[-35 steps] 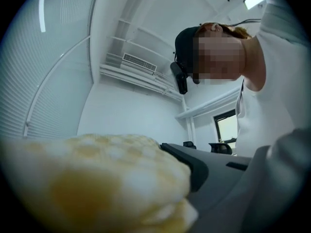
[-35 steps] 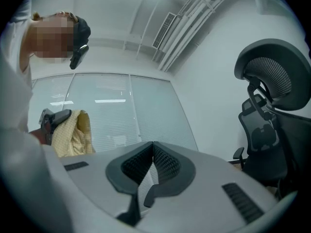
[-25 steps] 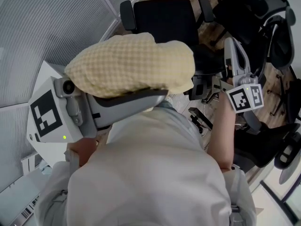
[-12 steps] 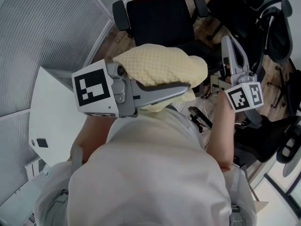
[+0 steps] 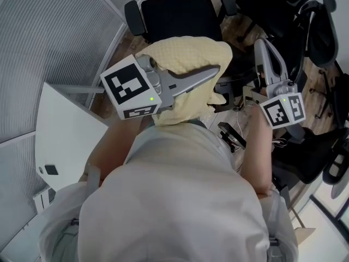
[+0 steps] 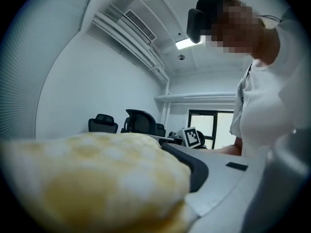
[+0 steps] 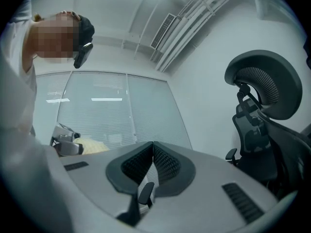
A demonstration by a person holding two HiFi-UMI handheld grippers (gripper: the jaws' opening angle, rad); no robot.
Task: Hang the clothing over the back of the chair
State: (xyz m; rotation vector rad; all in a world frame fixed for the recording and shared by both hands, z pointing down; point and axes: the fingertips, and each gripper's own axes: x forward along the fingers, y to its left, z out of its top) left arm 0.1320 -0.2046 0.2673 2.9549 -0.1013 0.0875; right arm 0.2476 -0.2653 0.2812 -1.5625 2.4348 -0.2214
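The left gripper (image 5: 214, 73) is pinching the yellow garment (image 5: 188, 59): in the left gripper view the soft, waffle-textured fabric (image 6: 97, 178) fills the space on the left of the gripper (image 6: 181, 165) and bulges over one jaw, while the other grey jaw lies tight against it on the right. From the head view the garment is bunched over the top of the gripper and hangs down on its near side, just ahead of the person's white shirt (image 5: 180, 201). It is held up in front of the black chair (image 5: 177, 15), which stands at the far side of the scene with an armrest on each side. The garment overlaps the chair's near edge in this view, but whether the two touch cannot be told. The right gripper (image 5: 262, 47) is well to the right, apart from the garment, and points toward the far side. In the right gripper view its jaws (image 7: 153, 148) are pressed together with their ribbed pads meeting and nothing between them. That view also shows a second chair with a mesh headrest (image 7: 265, 81) on the right and the garment (image 7: 92, 144) small at the far left. A white table (image 5: 60, 141) lies to the near left, beside a wall of blinds (image 5: 49, 31). More black chairs (image 5: 313, 26) crowd the far right.
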